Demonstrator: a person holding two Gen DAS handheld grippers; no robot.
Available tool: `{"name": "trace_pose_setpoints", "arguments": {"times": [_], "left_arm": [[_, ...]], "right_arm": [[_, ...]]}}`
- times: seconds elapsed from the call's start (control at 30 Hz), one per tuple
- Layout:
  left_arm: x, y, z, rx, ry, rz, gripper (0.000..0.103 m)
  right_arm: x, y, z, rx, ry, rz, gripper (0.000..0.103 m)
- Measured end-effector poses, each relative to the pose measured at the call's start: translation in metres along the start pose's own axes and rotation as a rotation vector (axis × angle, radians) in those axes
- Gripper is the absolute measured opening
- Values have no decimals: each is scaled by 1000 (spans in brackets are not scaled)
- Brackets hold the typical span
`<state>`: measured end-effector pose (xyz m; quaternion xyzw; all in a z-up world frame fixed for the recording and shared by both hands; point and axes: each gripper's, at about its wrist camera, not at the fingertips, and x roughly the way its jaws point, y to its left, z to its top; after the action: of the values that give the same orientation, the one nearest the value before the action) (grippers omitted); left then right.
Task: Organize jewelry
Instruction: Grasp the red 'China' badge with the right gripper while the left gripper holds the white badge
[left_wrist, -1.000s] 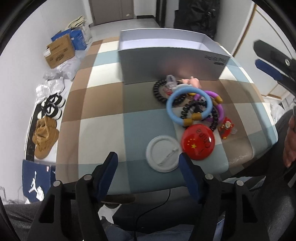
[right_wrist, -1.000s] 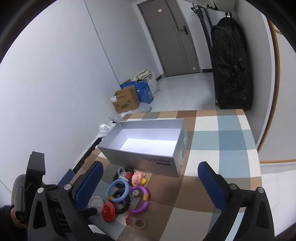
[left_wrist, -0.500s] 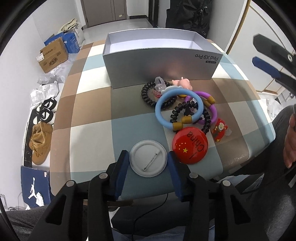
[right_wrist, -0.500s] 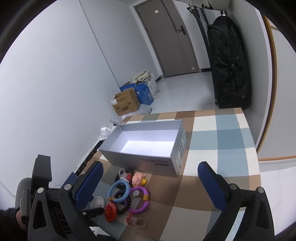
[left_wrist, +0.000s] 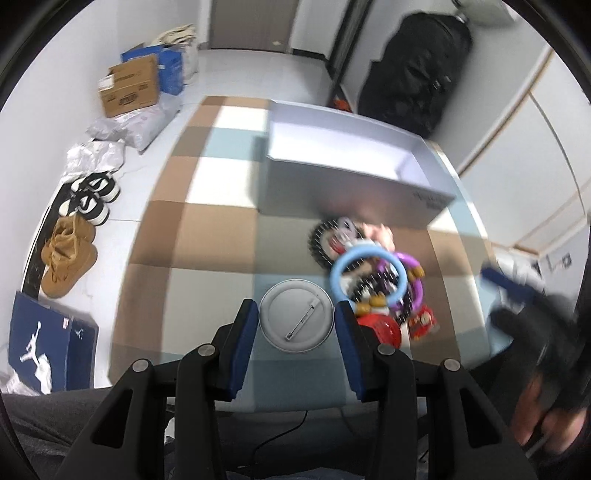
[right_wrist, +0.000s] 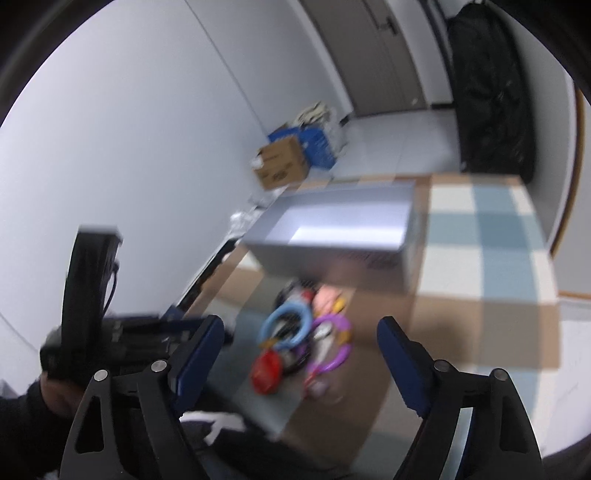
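Observation:
My left gripper (left_wrist: 295, 325) is shut on a white round pin badge (left_wrist: 296, 316), pin side up, held between its blue pads above the checked table (left_wrist: 207, 236). Right of it lies a pile: a blue ring (left_wrist: 367, 273), a purple ring (left_wrist: 413, 288), black coil bands (left_wrist: 317, 243), a red China badge (left_wrist: 382, 328) and a small red charm (left_wrist: 423, 325). An open grey box (left_wrist: 351, 184) stands behind the pile. My right gripper (right_wrist: 301, 354) is open and empty, above the pile (right_wrist: 295, 339); the view is blurred.
The table's near edge lies just under my left gripper. The left gripper body (right_wrist: 92, 295) shows at the left of the right wrist view. Shoes (left_wrist: 70, 254), cardboard boxes (left_wrist: 129, 88) and bags sit on the floor at left. A black suitcase (left_wrist: 413, 62) stands behind the table.
My left gripper has closed on the white badge and lifted it, swinging toward the box. My right gripper has dropped lower and closer to the pile, its jaws somewhat narrower.

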<state>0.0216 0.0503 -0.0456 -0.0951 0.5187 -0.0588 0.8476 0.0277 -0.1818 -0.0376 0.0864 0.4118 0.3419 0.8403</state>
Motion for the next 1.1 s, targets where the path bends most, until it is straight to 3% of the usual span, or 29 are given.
{"name": "trace_pose_setpoints", "arguments": {"times": [0.07, 0.13, 0.3, 0.57, 0.77, 0.87, 0.9, 1.1], "left_arm": [[-5, 8, 3, -43, -23, -2, 37], [-8, 15, 7, -83, -41, -7, 37], [-11, 25, 7, -130, -58, -19, 37], [-18, 28, 5, -127, -65, -40, 37], [-19, 29, 5, -123, -65, -47, 37], [-19, 29, 5, -123, -62, -48, 37], [-18, 30, 5, -123, -58, -48, 37], [-18, 32, 4, -131, -59, -46, 37]], "right_arm": [[6, 10, -10, 1, 42, 13, 82], [12, 22, -17, -25, 81, 13, 70], [31, 46, -28, -105, 153, -30, 66], [60, 42, -34, -66, 245, -95, 57], [73, 49, -33, -72, 260, -143, 49], [76, 52, -31, -67, 255, -183, 36], [76, 52, -32, -65, 255, -196, 25], [67, 49, -32, -40, 220, -185, 13]]}}
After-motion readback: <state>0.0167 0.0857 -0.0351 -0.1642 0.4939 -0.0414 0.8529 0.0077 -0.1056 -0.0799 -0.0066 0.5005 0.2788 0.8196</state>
